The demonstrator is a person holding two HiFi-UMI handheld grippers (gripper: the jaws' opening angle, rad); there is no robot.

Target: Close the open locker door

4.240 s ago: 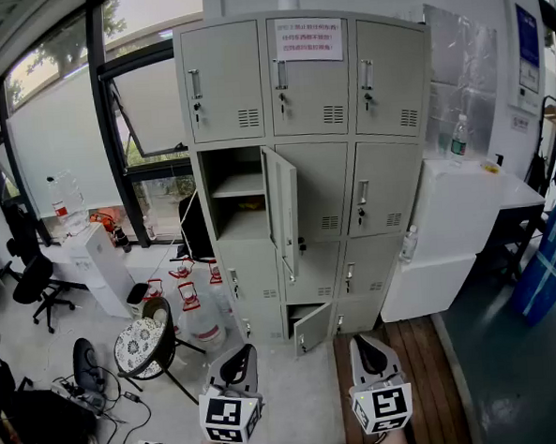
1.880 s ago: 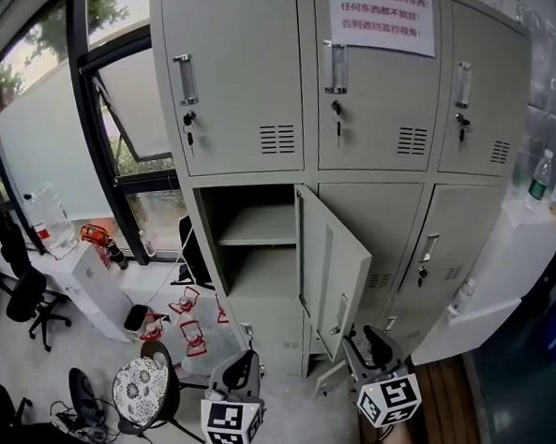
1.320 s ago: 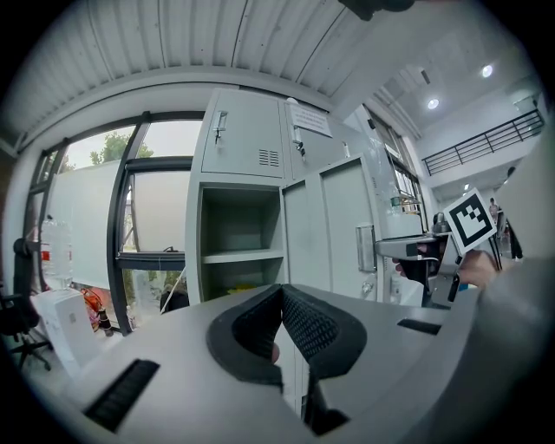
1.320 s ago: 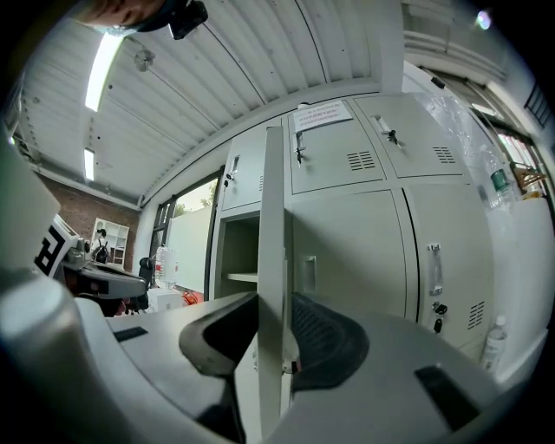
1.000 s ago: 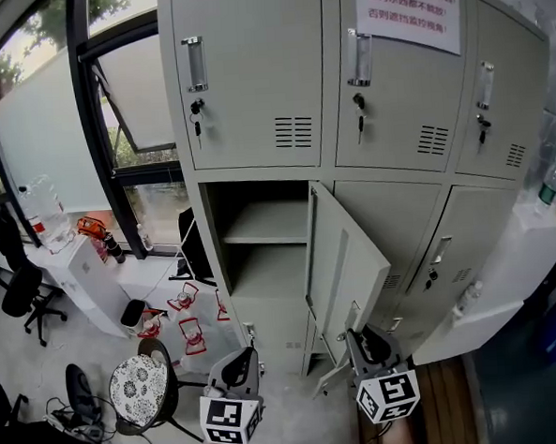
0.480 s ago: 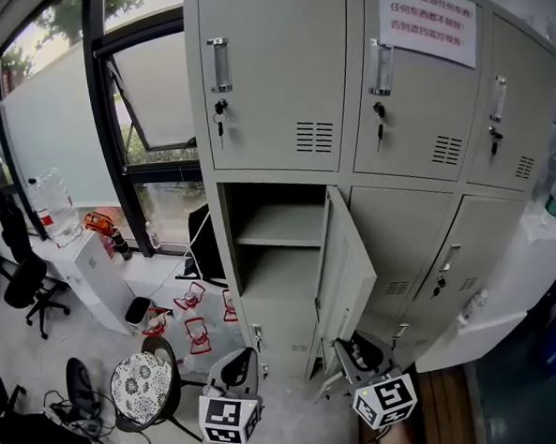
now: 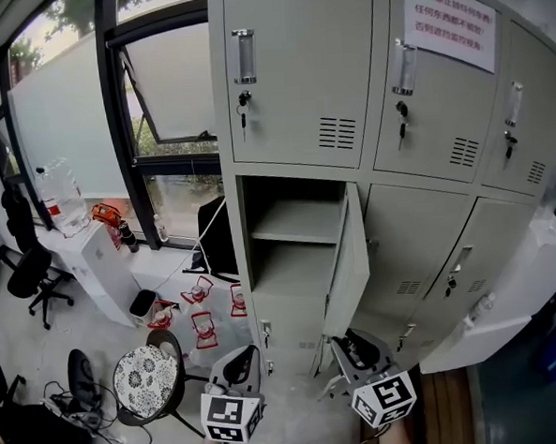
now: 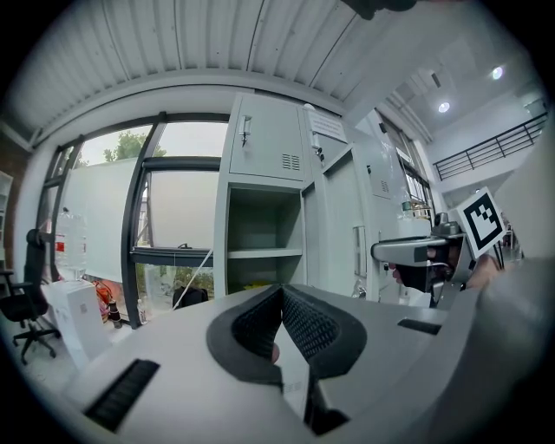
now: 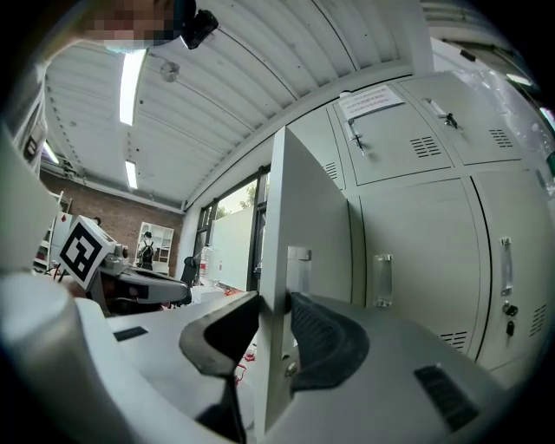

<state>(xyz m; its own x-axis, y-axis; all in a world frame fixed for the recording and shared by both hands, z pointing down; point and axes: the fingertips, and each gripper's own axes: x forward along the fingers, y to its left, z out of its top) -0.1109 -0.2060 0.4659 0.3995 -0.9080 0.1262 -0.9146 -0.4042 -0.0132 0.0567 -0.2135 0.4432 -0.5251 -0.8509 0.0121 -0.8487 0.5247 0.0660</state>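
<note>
The grey locker bank has one open door in the middle row, hinged on its right side and swung out beside the empty shelved compartment. My right gripper is at the door's lower free edge. In the right gripper view the door's edge stands between the jaws, and the gripper is shut on it after its jaws have just been opening a little. My left gripper hangs apart to the left, in front of the compartment; in its own view it is shut and holds nothing.
A stool with a patterned seat stands at the lower left. Red frames lie on the floor under the window. A white cabinet carries water bottles. A white table adjoins the lockers on the right. Cables lie on the floor.
The view has moved closer to the lockers. The right gripper came up to the door's lower edge and moved left with it, and the door has swung partway toward the compartment.
</note>
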